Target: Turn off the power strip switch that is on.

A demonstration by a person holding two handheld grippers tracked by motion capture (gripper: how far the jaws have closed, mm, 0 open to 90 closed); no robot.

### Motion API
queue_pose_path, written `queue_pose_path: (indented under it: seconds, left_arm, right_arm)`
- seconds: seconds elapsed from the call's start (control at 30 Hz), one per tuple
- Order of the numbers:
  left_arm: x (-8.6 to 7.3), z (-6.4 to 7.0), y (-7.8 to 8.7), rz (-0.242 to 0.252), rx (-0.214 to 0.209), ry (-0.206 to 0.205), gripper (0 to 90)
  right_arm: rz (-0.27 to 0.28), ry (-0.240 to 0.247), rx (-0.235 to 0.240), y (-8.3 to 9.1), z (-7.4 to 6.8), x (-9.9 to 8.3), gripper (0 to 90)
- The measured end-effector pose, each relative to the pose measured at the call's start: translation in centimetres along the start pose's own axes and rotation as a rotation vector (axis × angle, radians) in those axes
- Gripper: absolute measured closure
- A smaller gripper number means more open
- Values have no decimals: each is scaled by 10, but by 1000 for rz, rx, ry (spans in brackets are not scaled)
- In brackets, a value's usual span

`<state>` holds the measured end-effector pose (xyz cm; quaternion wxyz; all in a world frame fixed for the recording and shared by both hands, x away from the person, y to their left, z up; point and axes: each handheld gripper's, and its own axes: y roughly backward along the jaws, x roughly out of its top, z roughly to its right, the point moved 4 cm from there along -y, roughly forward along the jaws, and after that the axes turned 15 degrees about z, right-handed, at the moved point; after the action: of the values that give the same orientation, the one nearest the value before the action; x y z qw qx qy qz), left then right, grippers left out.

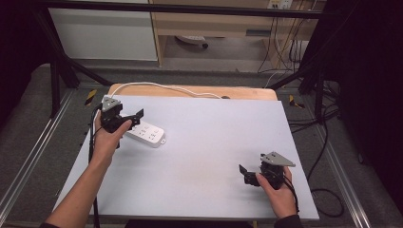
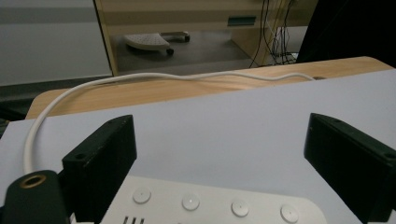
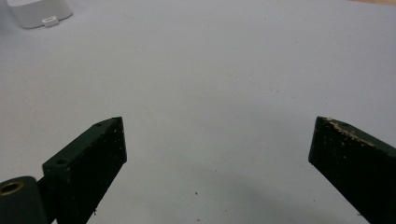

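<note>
power strip [image 1: 145, 134] between open left hand-held gripper [image 1: 130, 118] jaws.

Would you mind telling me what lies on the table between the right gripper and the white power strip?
Nothing: in the high view, bare grey table separates the right gripper from the power strip.

Open tongs [image 2: 219, 154] over power strip [image 2: 215, 205]
</note>
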<state>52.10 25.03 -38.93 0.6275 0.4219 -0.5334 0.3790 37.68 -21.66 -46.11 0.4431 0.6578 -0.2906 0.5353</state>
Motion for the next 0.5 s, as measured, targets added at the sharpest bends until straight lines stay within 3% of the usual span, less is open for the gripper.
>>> queue_pose_path:
  seconds: [0.03,0.13,0.2,0.43,0.5]
  left_arm:
    - [0,-1,-1,-2,5,1,94]
    - [1,-3,-4,-3,8,5,102]
    - [0,-4,-6,-10,12,-1,104]
    - [-8,-9,-12,-40,33,27,127]
    - [-10,-8,-14,-48,32,11,184]
  right_arm:
    - [-5,-13,-5,2,0,0,48]
    - [-23,24,14,12,-1,-4,46]
    - [-23,16,16,15,1,-5,46]
    - [-10,15,-12,11,7,-2,49]
    - [-22,13,-17,10,8,-4,49]
